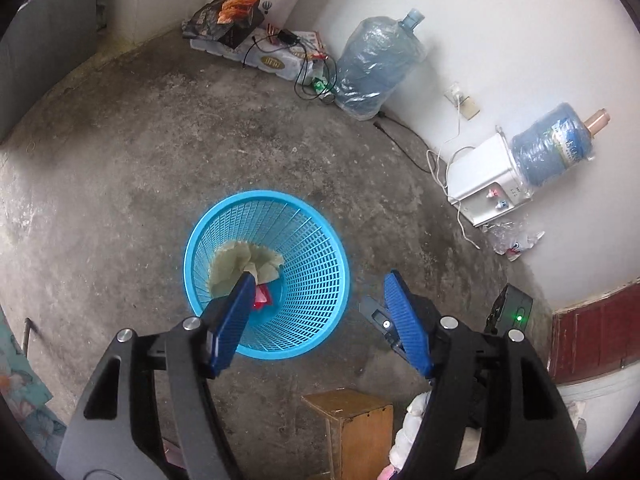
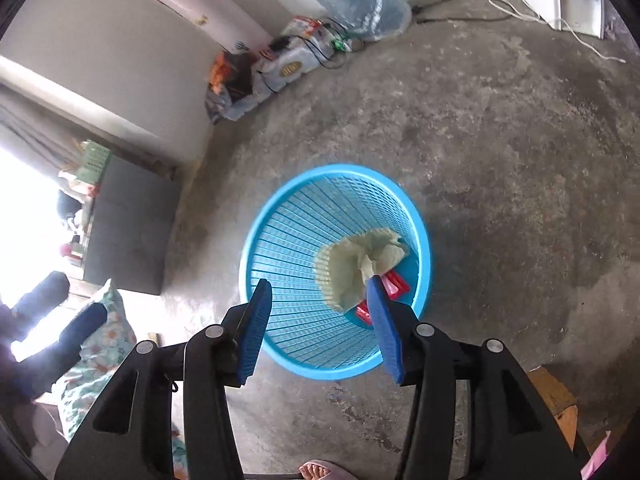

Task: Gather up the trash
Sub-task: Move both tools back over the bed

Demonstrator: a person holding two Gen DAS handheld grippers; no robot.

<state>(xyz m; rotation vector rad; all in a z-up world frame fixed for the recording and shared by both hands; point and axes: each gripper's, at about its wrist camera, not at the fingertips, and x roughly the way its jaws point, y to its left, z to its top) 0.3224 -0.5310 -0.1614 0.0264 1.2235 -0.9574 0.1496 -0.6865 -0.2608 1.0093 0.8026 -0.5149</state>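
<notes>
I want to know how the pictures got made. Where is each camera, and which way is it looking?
Left wrist: rides the left hand-held gripper, looking down at the blue basket; its open blue fingers show.
Right wrist: rides the right hand-held gripper, looking down into the basket; open fingers and toes show.
Shared: basket, crumpled paper, red wrapper.

Bare concrete floor (image 1: 200, 128), stained and patchy, running up to white plastered walls (image 1: 500, 32). Against the wall stands a white water dispenser (image 1: 486, 184) with a blue bottle on top; a spare water jug (image 1: 376, 64) wrapped in plastic sits further along from it, near a heap of packages (image 1: 256, 44). A small wooden stool (image 1: 356, 424) sits well in front of the dispenser. Bright daylight (image 2: 28, 208) floods in from what may be a doorway.
</notes>
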